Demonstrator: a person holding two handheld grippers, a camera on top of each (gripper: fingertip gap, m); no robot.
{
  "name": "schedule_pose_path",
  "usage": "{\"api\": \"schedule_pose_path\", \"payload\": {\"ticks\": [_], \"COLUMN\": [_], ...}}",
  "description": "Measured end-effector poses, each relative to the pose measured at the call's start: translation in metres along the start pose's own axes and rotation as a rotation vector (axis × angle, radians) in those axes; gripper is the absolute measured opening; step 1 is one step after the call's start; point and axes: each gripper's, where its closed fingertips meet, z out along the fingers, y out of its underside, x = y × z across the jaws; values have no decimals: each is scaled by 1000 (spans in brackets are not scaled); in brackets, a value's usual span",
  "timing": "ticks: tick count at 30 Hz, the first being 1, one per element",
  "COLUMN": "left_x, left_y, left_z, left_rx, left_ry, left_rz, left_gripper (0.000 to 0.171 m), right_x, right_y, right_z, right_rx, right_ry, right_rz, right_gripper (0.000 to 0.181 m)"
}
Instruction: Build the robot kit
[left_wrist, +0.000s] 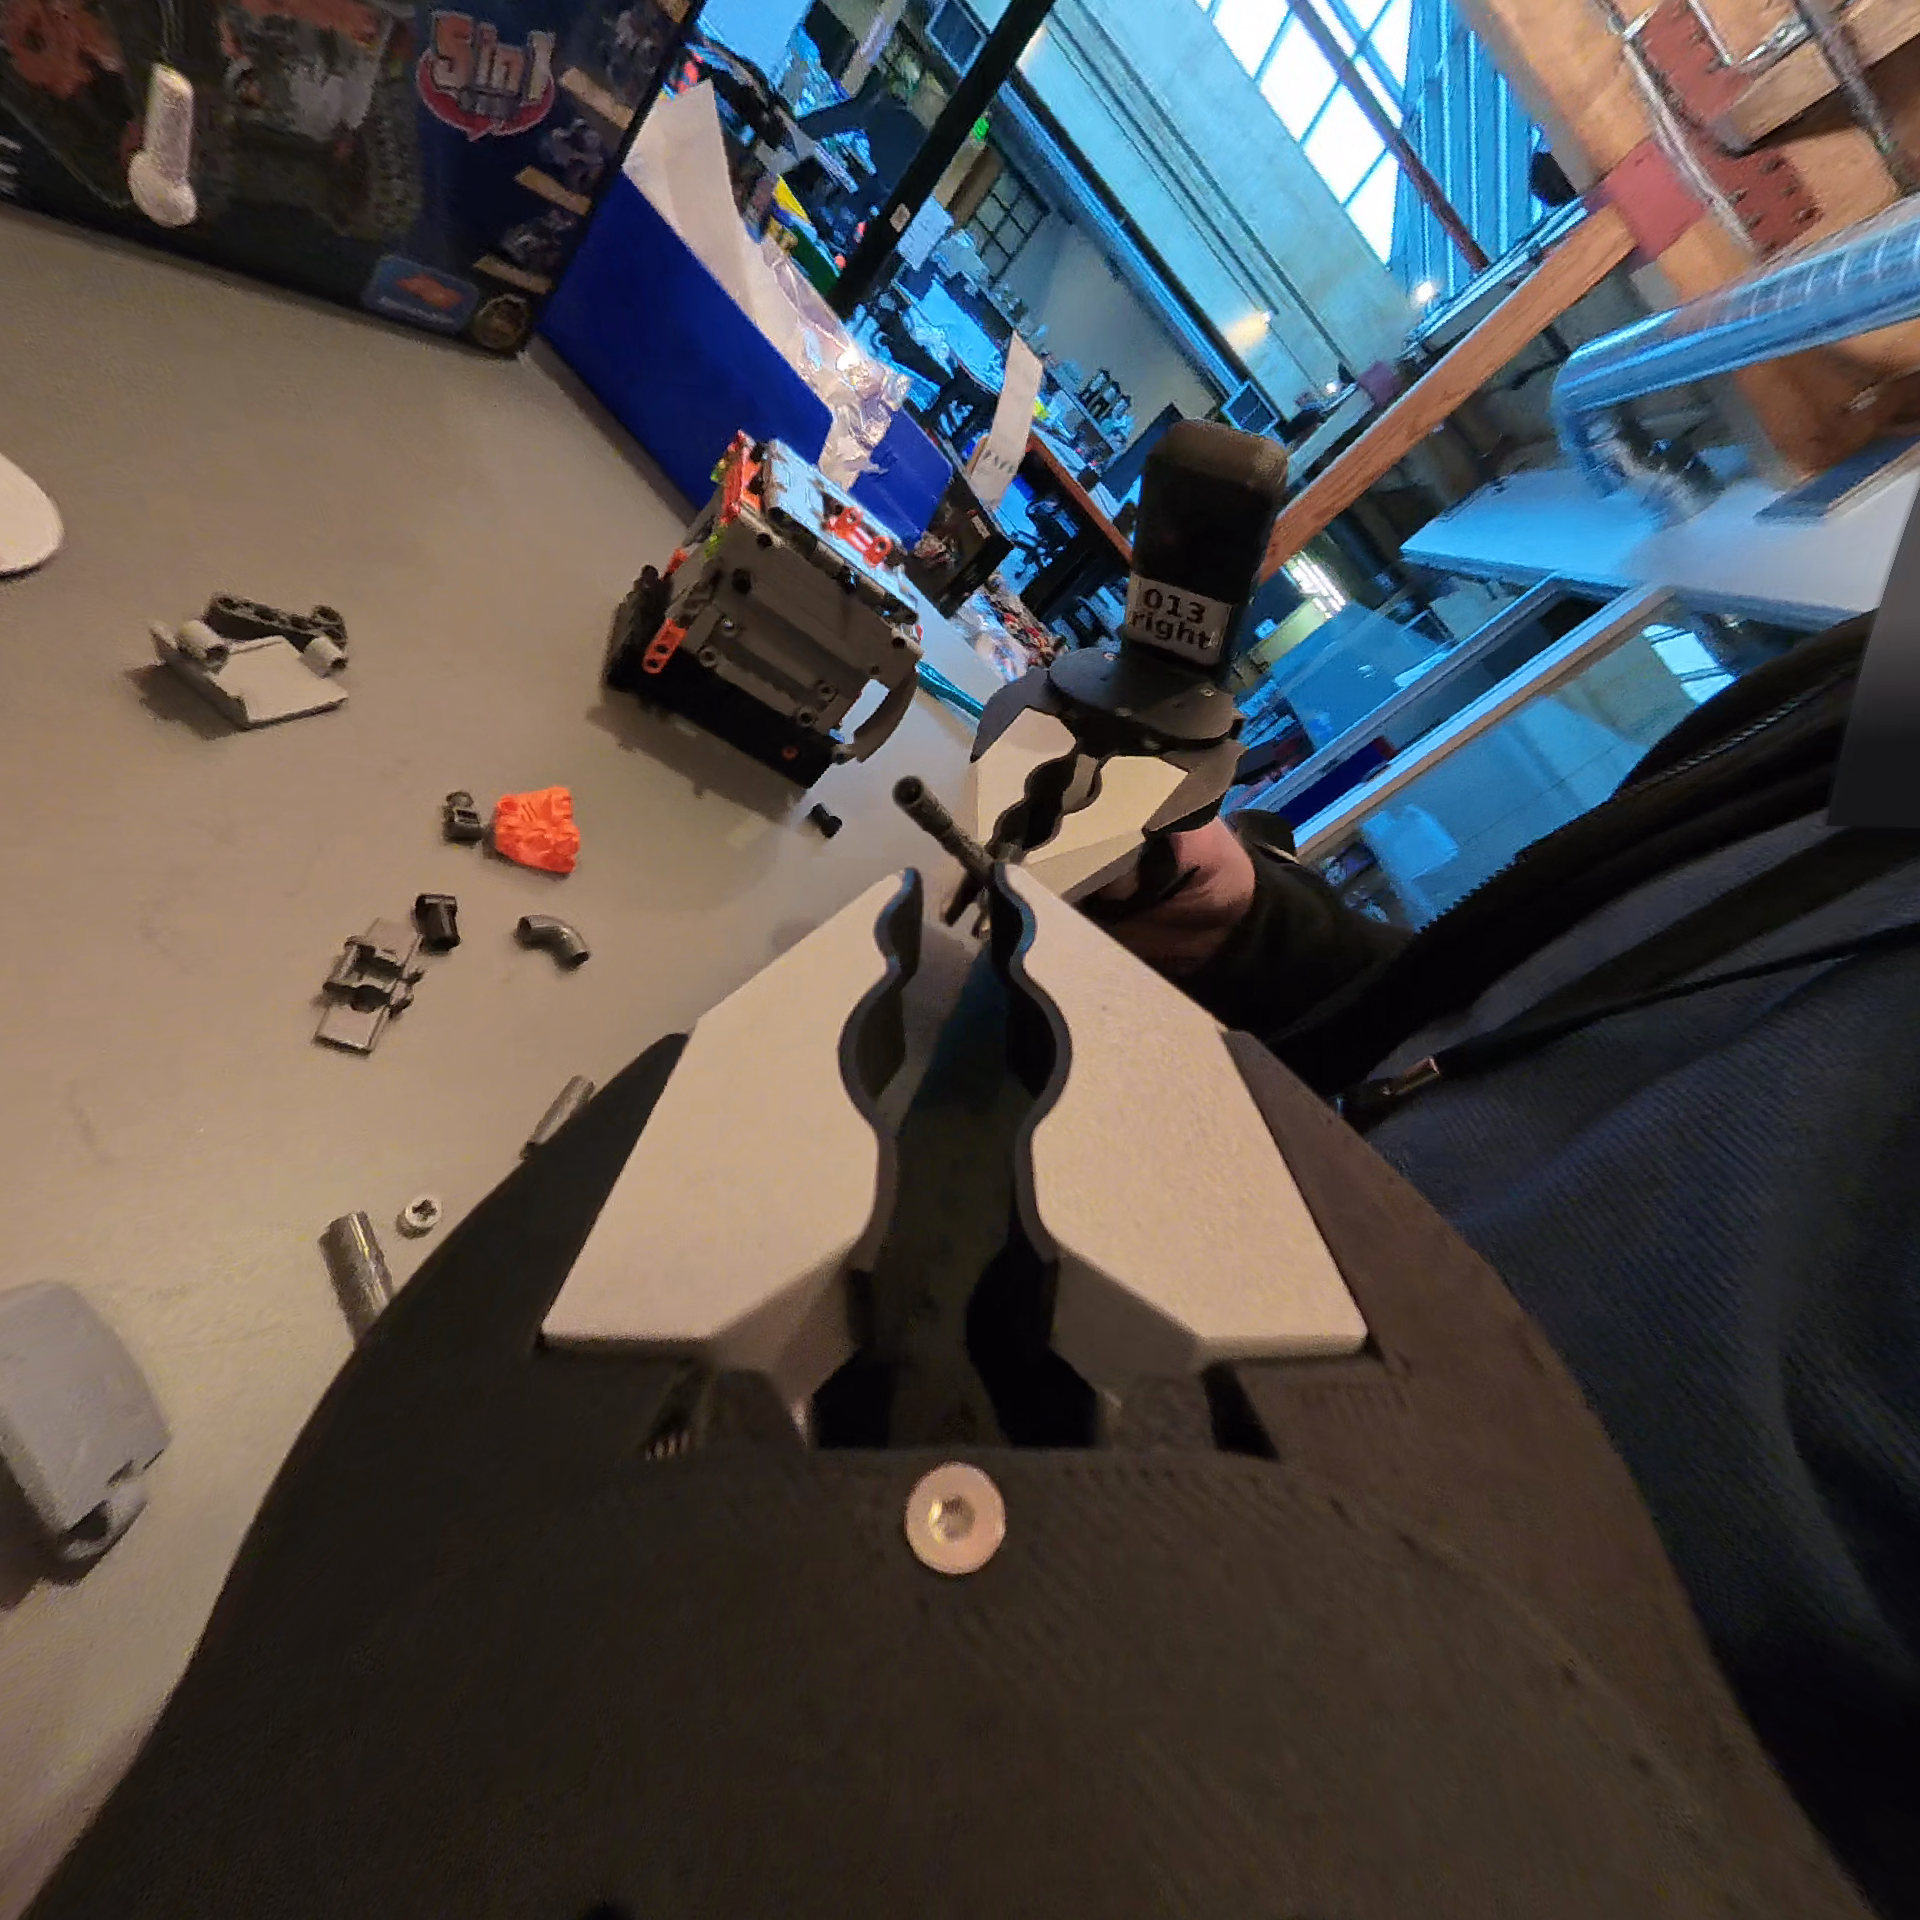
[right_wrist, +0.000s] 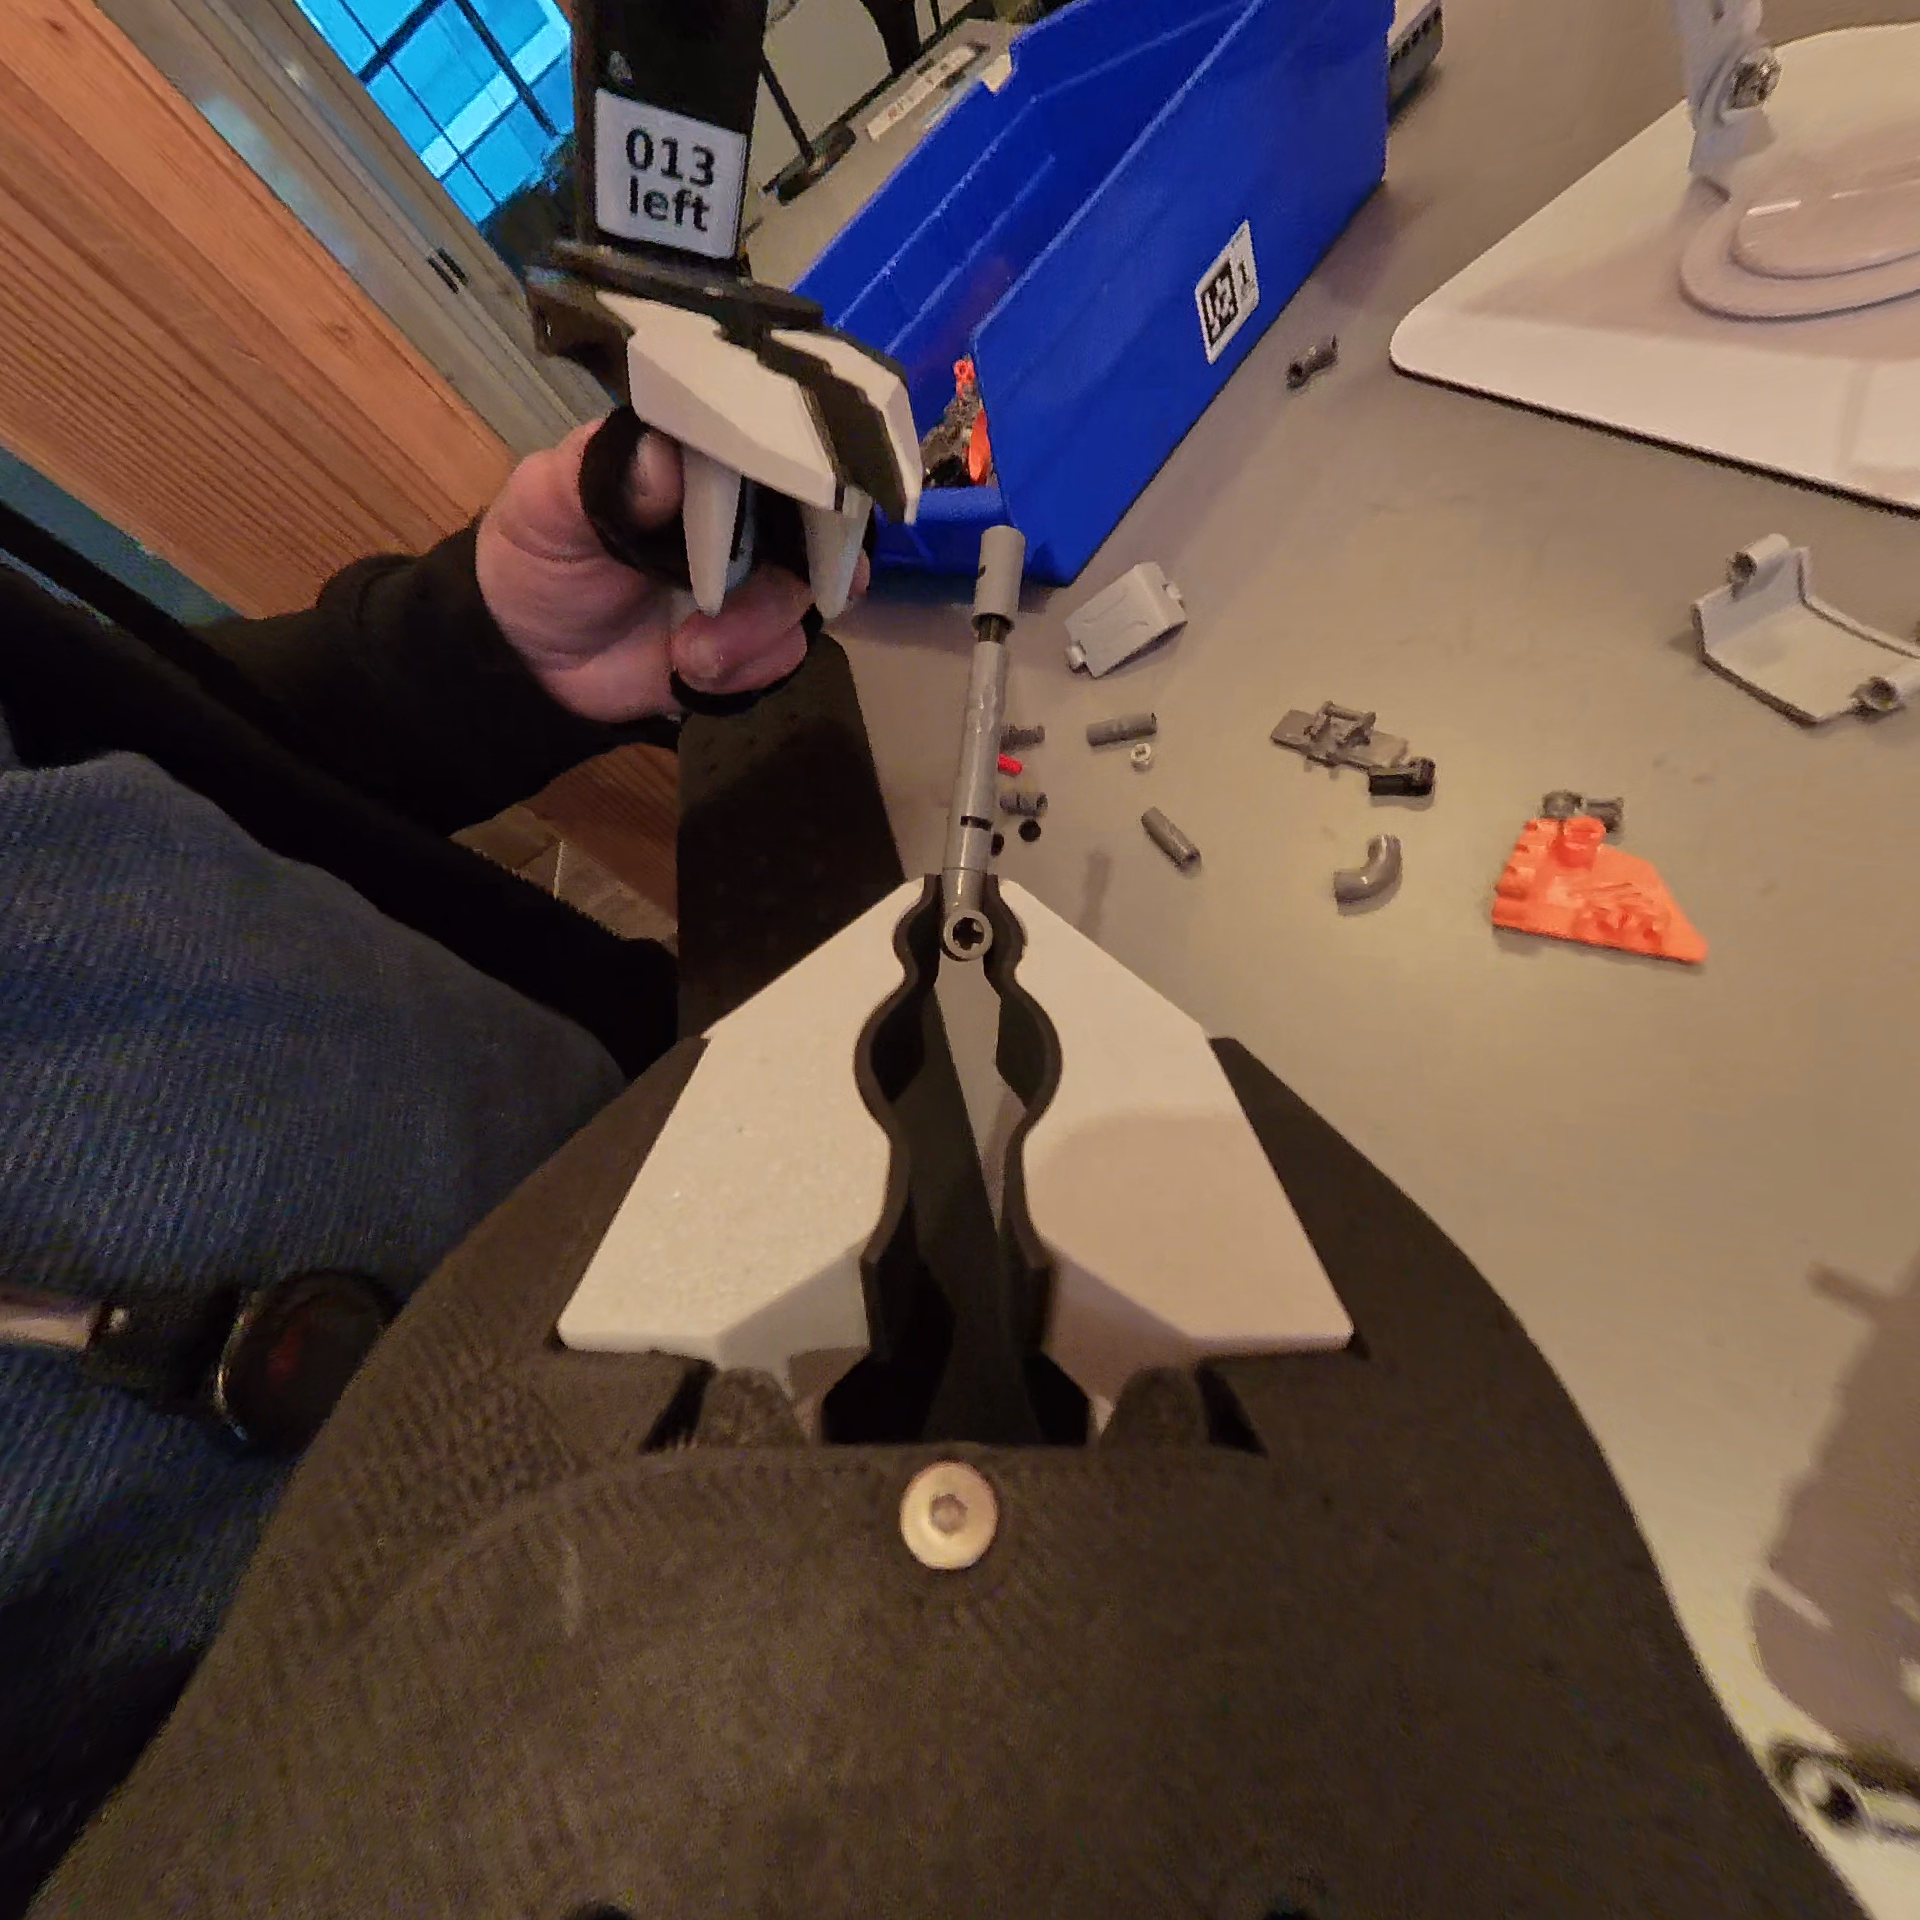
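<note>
My right gripper is shut on a small grey ring connector at the end of a thin grey rod. The rod sticks out forward over the grey table. My left gripper is a little open and empty, and its tips are just beside the rod. In the right wrist view the left gripper hangs above the rod's far end and does not touch it. The left wrist view shows the right gripper facing me, pinching the rod. A hand holds each gripper.
Small grey and black building parts and an orange piece lie on the table. A blue bin stands behind. A grey block-built model and a printed box are farther off. A white base is at the right. The person's lap is on the near side. Across from one pair of fingers to the other is roughly 8 cm. Both grippers' tips are roughly 15 cm from the orange piece. My left wrist view looks at it from another angle.
</note>
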Motion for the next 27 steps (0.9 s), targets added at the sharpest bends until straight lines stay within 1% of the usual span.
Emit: {"api": "schedule_pose_path", "payload": {"ticks": [1, 3, 5, 8, 11, 15, 18, 20, 22, 24, 26, 27], "left_x": [1, -4, -7, 0, 1, 5, 5, 3, 2, 0, -6, -9], "left_y": [-1, -1, -5, -11, -16, -16, -20, -21, -21, -22, -22, -19], "left_z": [1, 5, 6, 6, 3, 6, 4, 2, 2, -1, -6, -7], "left_rx": [4, 13, 61, 139, 193, 215, 239, 234, 195, 167, 136, 102], "left_ry": [-4, -39, -45, 33, 60, 94, 100, 79, 45, 11, -35, -54], "left_rz": [9, -1, -38, -95, -111, -122, -129, -115, -83, -54, -34, -18], "left_gripper": [11, 19, 23, 24, 18, 4, 4, 3, 3, 3, 3, 3], "right_x": [-2, -7, -14, -20, -26, -31, -31, -29, -28, -23, -10, -7], "right_y": [-5, -18, -27, -38, -42, -48, -55, -58, -57, -51, -44, -47], "right_z": [5, 15, 24, 35, 45, 54, 58, 59, 59, 55, 44, 37], "right_rx": [14, 76, 106, 151, 174, 231, 286, 318, 309, 272, 214, 198], "right_ry": [-12, -48, -100, -147, -218, -285, -311, -302, -285, -248, -138, -98], "right_rz": [7, 43, 60, 95, 150, 196, 232, 238, 216, 187, 93, 33], "right_gripper": [4, 4, 4, 4, 4, 4, 4, 4, 17, 35, 35, 32]}}
